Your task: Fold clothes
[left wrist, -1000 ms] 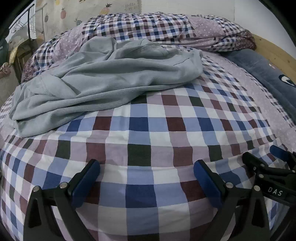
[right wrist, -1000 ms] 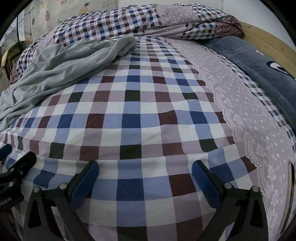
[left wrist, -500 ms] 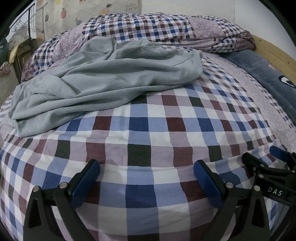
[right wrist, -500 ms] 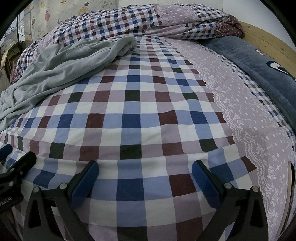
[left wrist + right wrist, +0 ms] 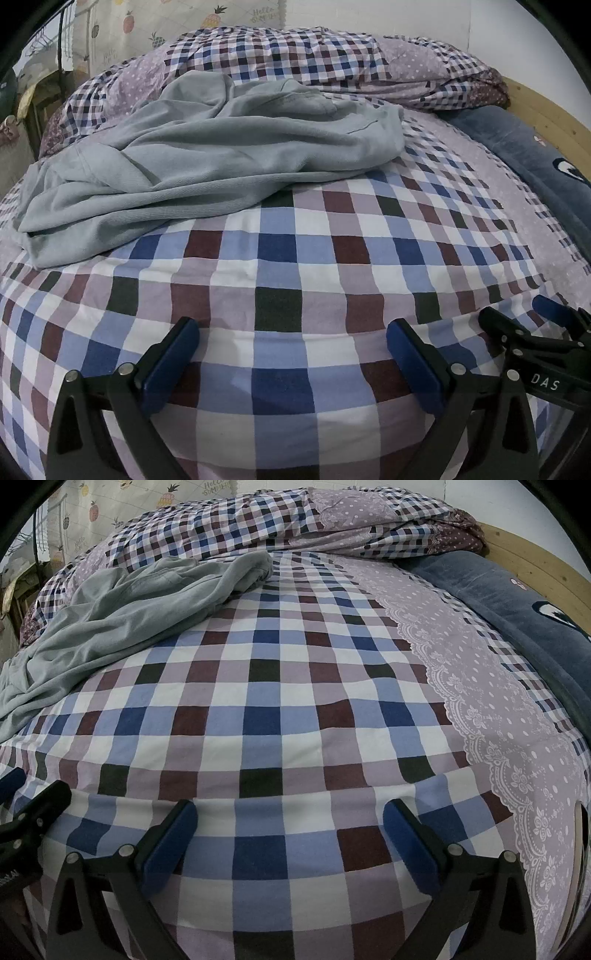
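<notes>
Crumpled grey garment [image 5: 207, 162] well beyond left gripper [image 5: 291, 362], fingers spread, empty; right gripper [image 5: 290, 842] likewise spread, garment far left

Pale grey garment [image 5: 207, 162] at ten o'clock; blue, maroon, white checked bedsheet [image 5: 295, 266]; navy blanket [image 5: 517, 602] at two o'clock.

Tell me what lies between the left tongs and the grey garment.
Only bare checked bedsheet, seen in the left wrist view: the open left tongs hover short of the crumpled grey garment.
</notes>
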Demonstrator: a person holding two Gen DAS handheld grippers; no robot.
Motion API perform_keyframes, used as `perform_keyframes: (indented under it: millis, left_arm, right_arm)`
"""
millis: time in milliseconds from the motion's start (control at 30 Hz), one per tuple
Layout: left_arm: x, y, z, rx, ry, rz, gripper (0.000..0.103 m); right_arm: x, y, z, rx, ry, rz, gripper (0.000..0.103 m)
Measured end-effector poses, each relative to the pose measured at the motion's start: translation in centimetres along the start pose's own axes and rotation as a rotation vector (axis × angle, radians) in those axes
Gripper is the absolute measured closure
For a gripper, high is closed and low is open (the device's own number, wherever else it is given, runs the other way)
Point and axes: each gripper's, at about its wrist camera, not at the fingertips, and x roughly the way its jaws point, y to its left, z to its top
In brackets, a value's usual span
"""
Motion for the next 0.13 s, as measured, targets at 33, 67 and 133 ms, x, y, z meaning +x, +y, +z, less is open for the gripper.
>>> perform_keyframes:
  millis: [33, 67, 133]
  left_arm:
    - [-0.02, 0.01, -0.05, 0.0, 0.0, 0.001, 0.0]
    - [-0.04, 0.0, -0.09, -0.001, 0.0, 0.002, 0.0]
    - [-0.09, -0.05, -0.17, -0.002, 0.0, 0.004, 0.0]
  right_arm:
    - [0.0, -0.01, 0.0, 0.0, 0.0, 0.0, 0.0]
    - [0.0, -0.02, 0.0, 0.0, 0.0, 0.0, 0.0]
    - [0.01, -0.03, 0.0, -0.001, 0.0, 0.0, 0.0]
